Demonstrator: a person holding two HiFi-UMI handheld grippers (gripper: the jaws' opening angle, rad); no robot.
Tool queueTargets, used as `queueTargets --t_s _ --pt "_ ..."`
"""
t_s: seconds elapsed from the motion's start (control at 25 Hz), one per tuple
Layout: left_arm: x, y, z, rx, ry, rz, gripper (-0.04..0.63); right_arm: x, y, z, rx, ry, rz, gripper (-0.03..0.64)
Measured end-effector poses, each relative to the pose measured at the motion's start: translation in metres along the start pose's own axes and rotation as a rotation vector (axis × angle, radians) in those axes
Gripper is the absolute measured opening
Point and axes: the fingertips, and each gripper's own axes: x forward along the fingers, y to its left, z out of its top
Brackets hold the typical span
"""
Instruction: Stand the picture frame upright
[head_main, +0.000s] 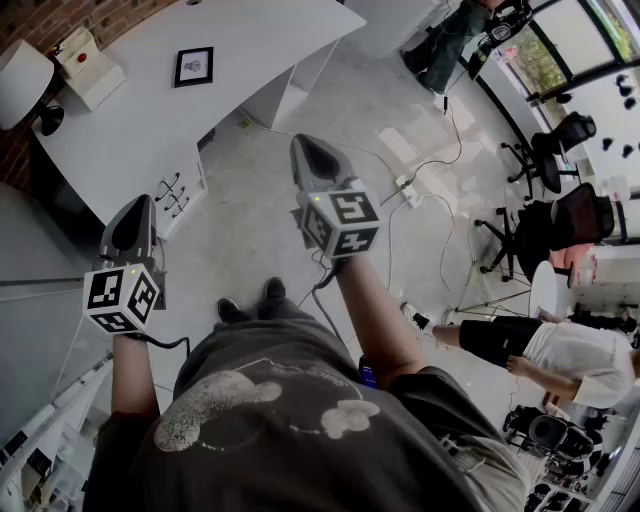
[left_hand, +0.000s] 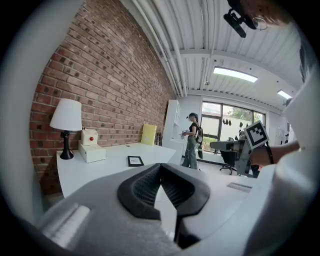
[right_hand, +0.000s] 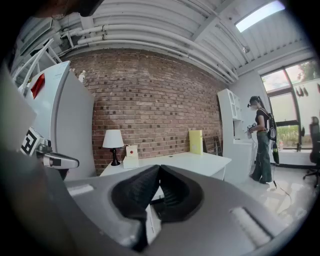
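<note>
The long white curved desk (head_main: 250, 40) against the red brick wall is well apart from the person, who stands on the pale grey floor (head_main: 250, 220) with a stretch of it between their shoes and the desk's near edge. Closing that gap looks like the step in hand.

Both tools are held out in front, tipped slightly downward. The left gripper (head_main: 138, 205) is clenched with its dark ribbed pads pressed together on nothing, and the right gripper (head_main: 305, 150) is likewise clamped and empty.

At the desk's far left end stand a white-shaded table lamp on a black base (head_main: 22, 80) and, just beside it, a white box with a red button (head_main: 88, 65).

The small black-edged picture frame (head_main: 193, 66) lies apparently flat and face up near the middle of the desktop, apart from the lamp and box, with bare white surface all round it.

Done well, the approach would likely end square to the frame, close enough that neither arm must stretch. The jaws probably want parting before they come down. A thin flat frame offers only its rim — one gripper could lift an edge while the other steadies the opposite side. Whether a rear prop exists cannot be told from here, so a slow tilt seems wiser.
</note>
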Motion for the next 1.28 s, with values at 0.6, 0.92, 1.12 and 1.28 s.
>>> queueTargets --t_s 0.6,0.92,1.12,1.28 --pt "-0.001 -0.004 -0.004 0.002 -0.005 0.003 0.009 -0.006 0.007 -0.008 -0.014 0.005 0.008 0.005" --pt "-0.019 0.007 -0.020 -0.013 0.010 0.021 0.009 -0.005 0.023 -0.018 0.037 0.003 0.015 0.005" --pt "-0.025 0.019 -0.020 -0.005 0.006 0.028 0.009 -0.005 0.033 -0.015 0.061 -0.031 0.016 0.018" --pt "-0.034 0.025 -0.017 -0.018 -0.019 0.046 0.010 -0.004 0.045 -0.015 0.068 -0.038 0.062 0.190"
